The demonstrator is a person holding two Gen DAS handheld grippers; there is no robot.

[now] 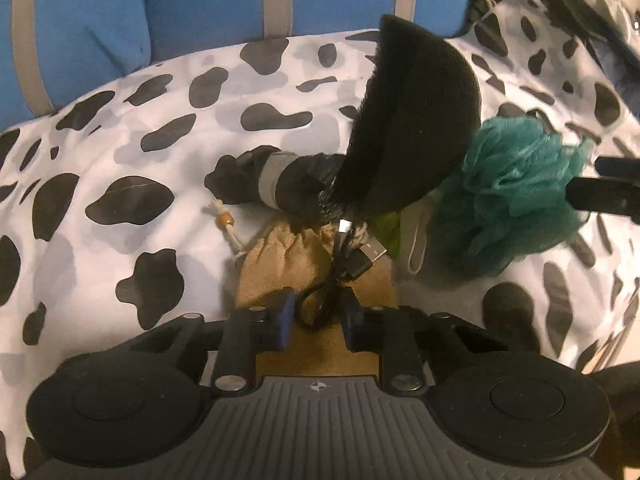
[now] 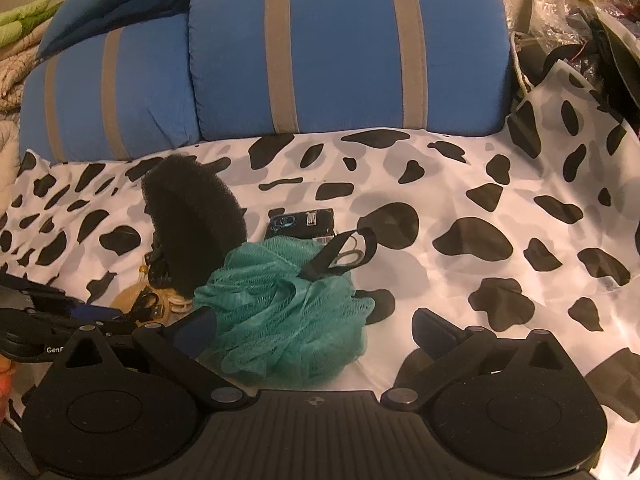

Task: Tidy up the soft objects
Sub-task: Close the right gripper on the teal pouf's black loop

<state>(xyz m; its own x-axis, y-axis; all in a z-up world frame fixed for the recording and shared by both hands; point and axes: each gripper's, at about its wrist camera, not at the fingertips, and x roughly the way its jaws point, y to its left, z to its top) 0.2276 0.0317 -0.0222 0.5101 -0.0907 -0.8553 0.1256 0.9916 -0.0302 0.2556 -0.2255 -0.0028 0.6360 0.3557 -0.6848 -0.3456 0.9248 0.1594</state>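
On the cow-print sheet [image 2: 460, 184], we take the teal bath pouf [image 2: 288, 312] as our landmark. Behind it lies a small black packet [image 2: 302, 223] with pale printing too small for us to read. A black strap loop [image 2: 340, 254] lies across the top of the pouf. To its left a black foam half-round [image 2: 196, 224] stands on edge, touching the pouf's side.

Our left claw [image 1: 318, 312] sits left of the pouf, over a tan drawstring pouch [image 1: 288, 256] whose cord carries a wooden bead [image 1: 228, 221]. Its fingers are drawn close together around a coil of black cable [image 1: 320, 304]; the pads look to be pressing the loop. The cable's plug [image 1: 366, 260] lies on the pouch just beyond. A rolled black cloth with a grey band [image 1: 276, 178] lies past the pouch, running under the foam half-round.

Our right claw [image 2: 316, 332] has its fingers spread wide, the left finger touching the pouf's near edge, the right one well clear over bare sheet. On the left claw's body, seen from the right wrist, we can read only the letters "Gen" before the rest is cut off.

Right of the pouf the sheet lies open up to its folded edge. Behind everything, blue cushions with grey stripes [image 2: 344, 48] wall off the back.
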